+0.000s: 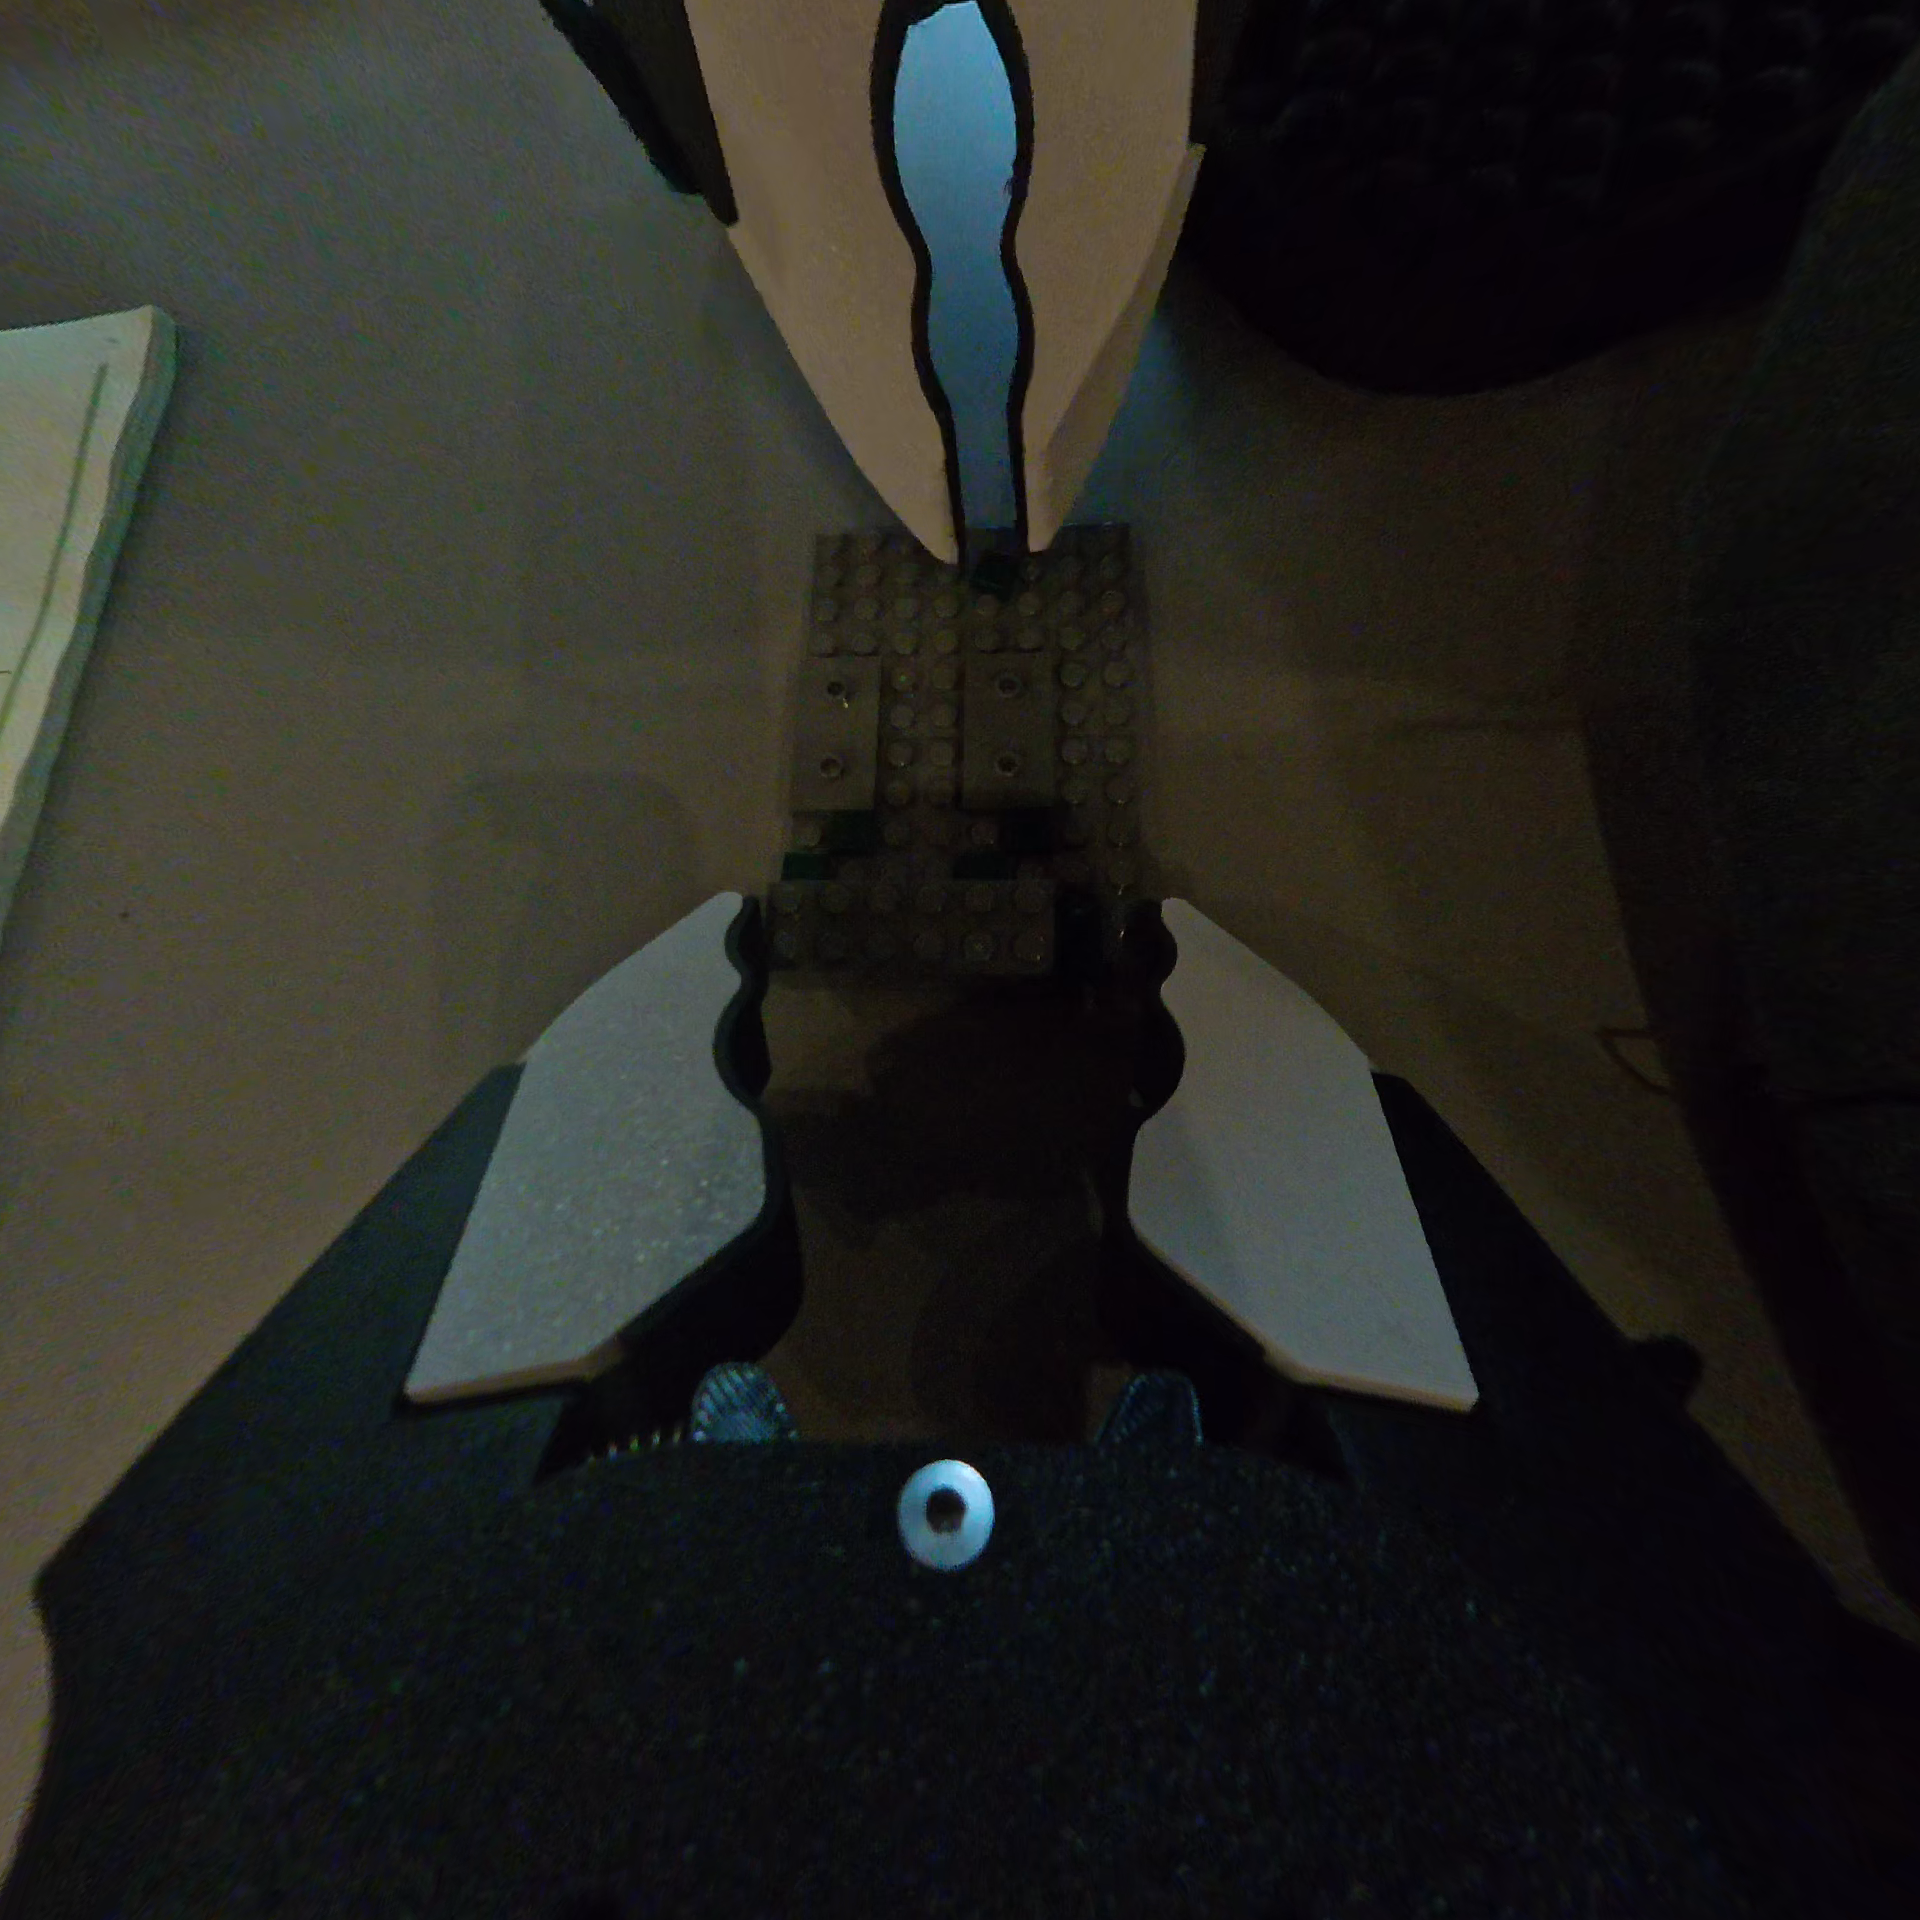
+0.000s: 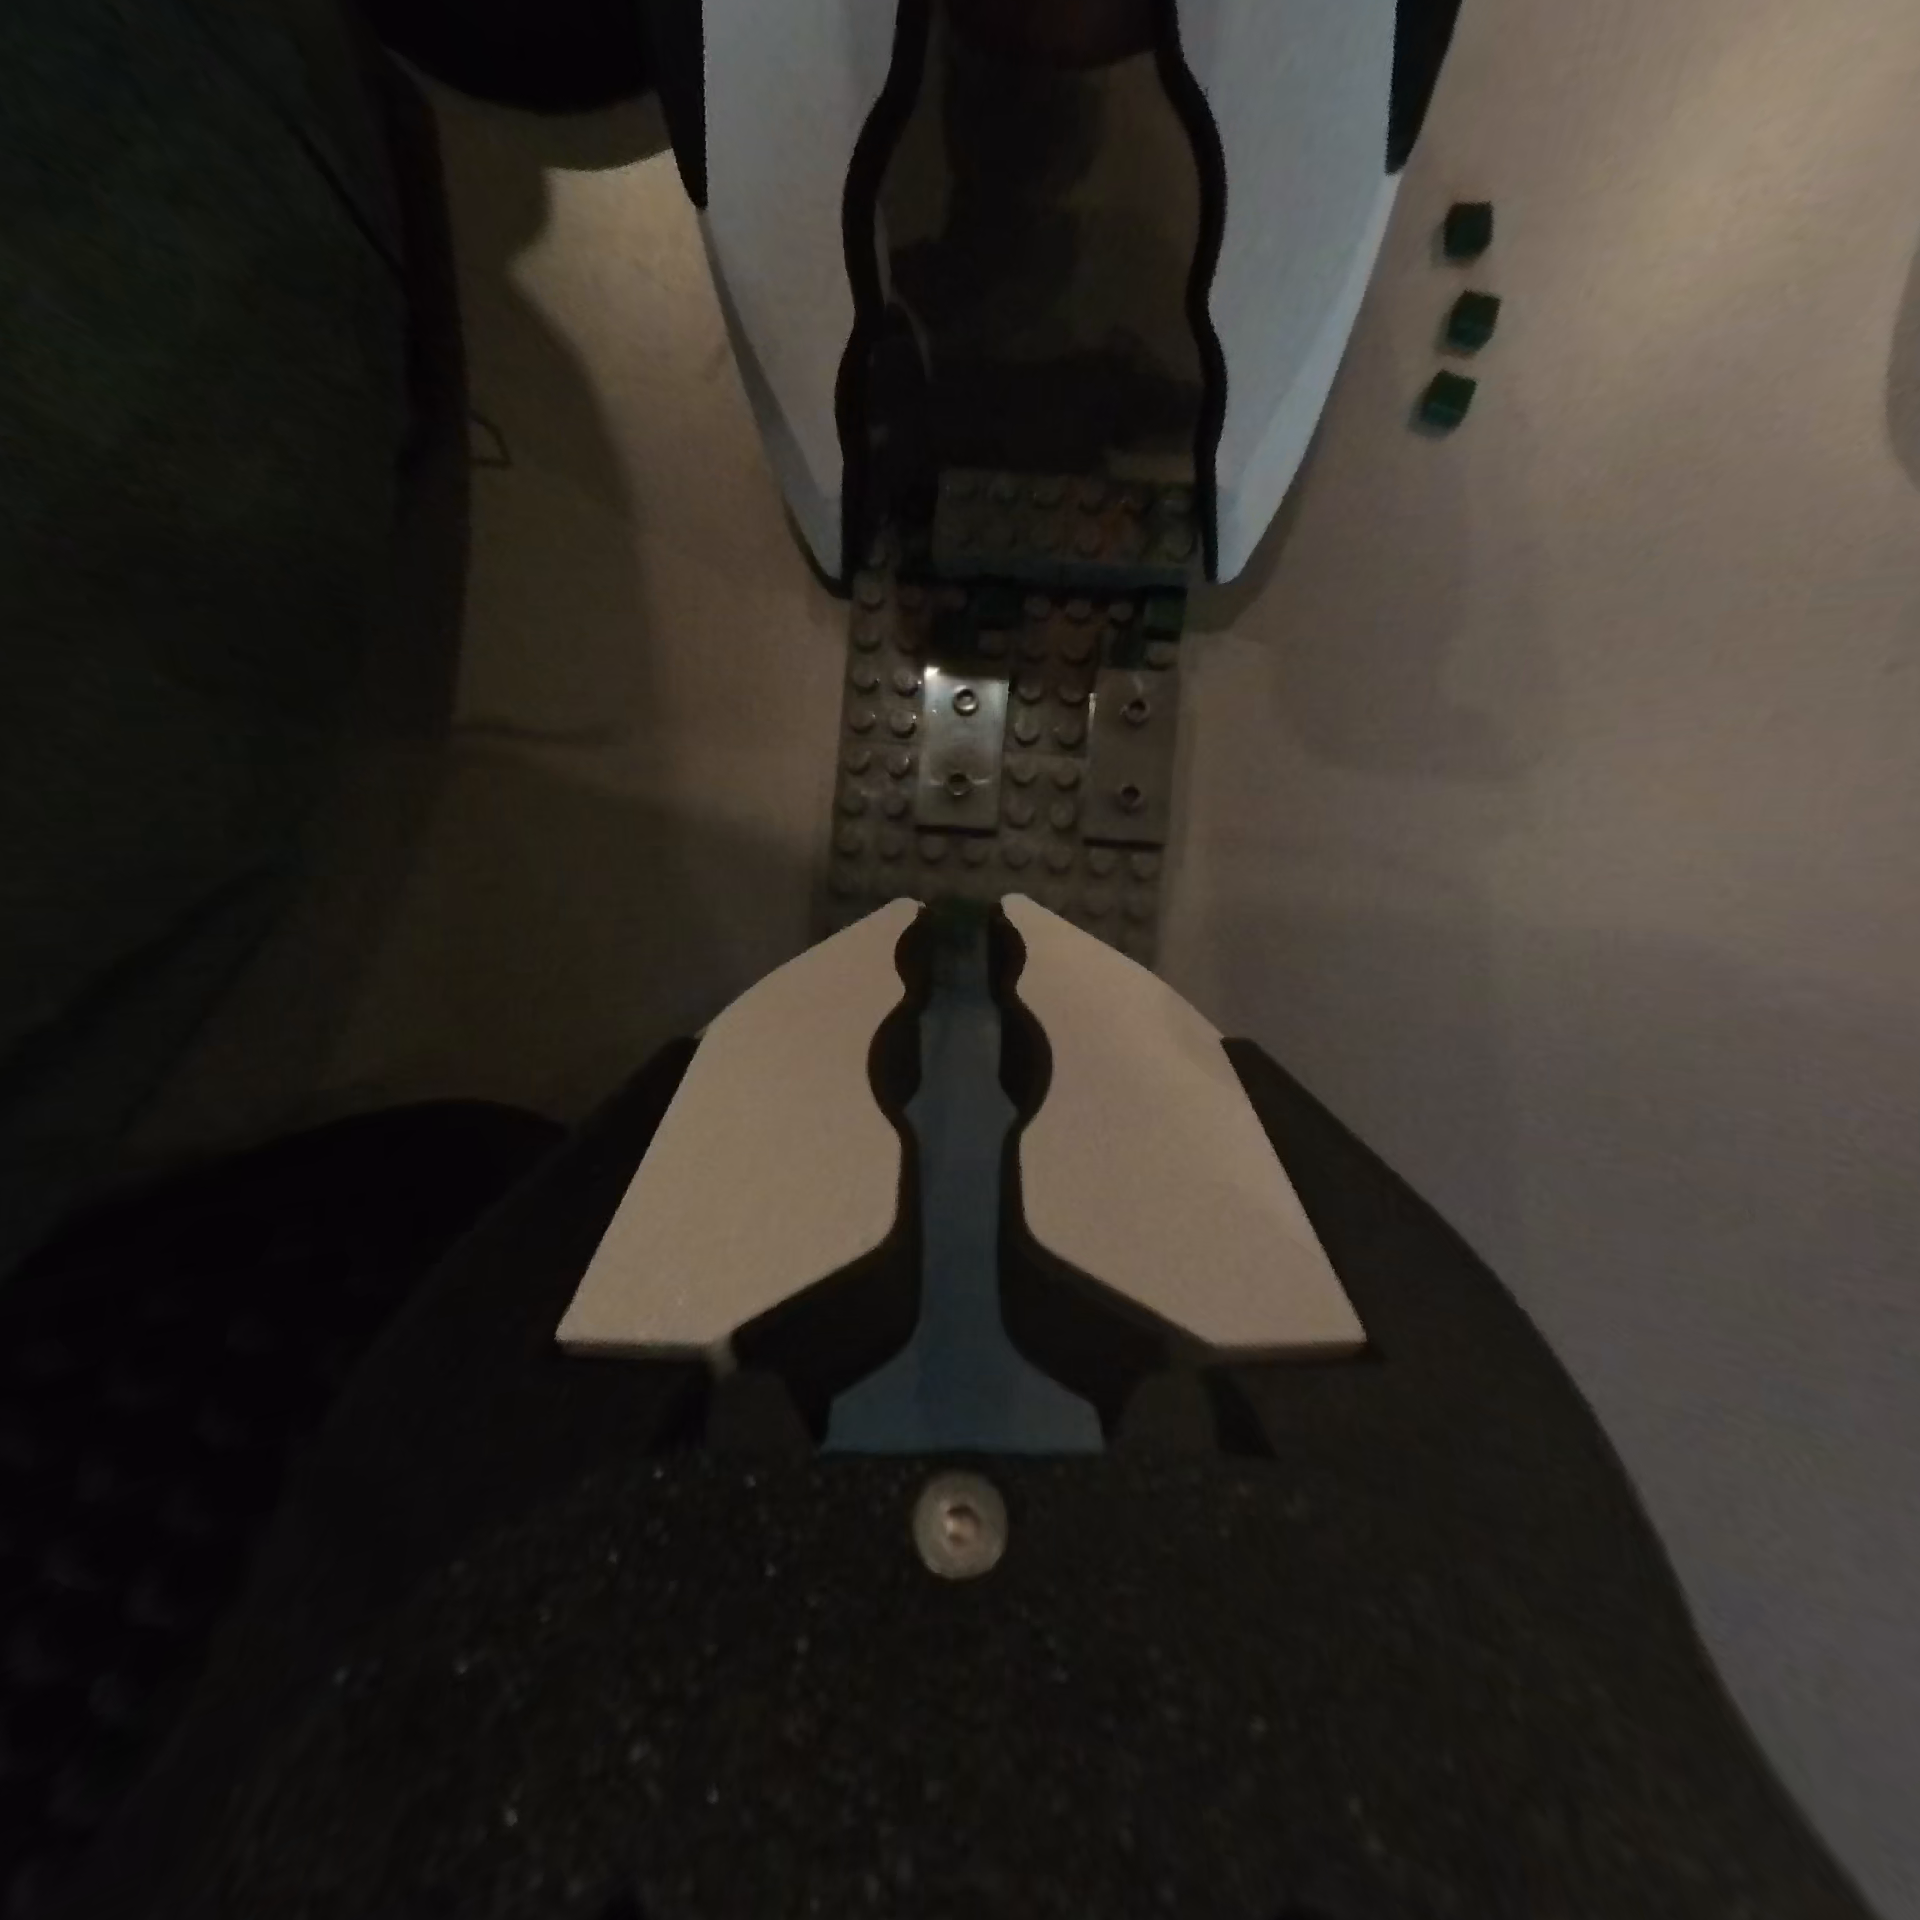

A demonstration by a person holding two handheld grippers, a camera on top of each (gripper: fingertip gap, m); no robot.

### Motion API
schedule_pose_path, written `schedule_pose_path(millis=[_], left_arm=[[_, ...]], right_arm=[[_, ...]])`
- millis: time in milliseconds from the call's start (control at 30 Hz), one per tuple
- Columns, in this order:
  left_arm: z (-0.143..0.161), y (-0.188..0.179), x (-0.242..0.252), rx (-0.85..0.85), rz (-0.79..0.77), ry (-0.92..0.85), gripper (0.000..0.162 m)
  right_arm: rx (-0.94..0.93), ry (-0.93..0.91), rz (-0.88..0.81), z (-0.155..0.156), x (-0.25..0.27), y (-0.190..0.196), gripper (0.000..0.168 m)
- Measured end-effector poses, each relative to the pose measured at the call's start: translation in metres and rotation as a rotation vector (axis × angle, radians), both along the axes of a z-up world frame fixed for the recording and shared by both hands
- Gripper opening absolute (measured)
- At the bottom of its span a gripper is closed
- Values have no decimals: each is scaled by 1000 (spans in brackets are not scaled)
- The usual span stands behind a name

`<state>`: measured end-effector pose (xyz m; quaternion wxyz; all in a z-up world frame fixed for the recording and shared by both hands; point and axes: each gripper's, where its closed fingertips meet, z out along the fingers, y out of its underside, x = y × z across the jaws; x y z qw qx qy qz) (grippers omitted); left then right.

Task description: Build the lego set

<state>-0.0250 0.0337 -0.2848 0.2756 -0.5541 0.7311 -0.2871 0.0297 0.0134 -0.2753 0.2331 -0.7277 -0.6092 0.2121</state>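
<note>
A grey studded Lego plate with smooth grey tiles and a few dark green bits lies on the pale table. My left gripper clamps its near end between both fingers. My right gripper is nearly closed on a small dark green piece and holds it at the plate's opposite end. From the left wrist view the right gripper points down at the far studs, the green piece at its tips. From the right wrist view the left gripper grips the far end.
Three small green pieces lie in a row on the table at the right. A pale booklet lies at the left edge. A dark textured round object sits beside the right gripper. The light is dim. My hands' fingertips stand some 7 cm from each other.
</note>
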Motion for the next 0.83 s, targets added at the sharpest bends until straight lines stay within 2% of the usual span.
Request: schedule_pose_path(millis=[267,567,833], left_arm=[[0,0,0,-1,-3,-2,69],[0,0,0,-4,0,-1,69],[0,1,1,-4,-1,-1,69]], right_arm=[[7,-31,8,-6,3,1,5],[9,-3,62,1,-4,-3,8],[5,-26,62,-5,-5,-4,6]])
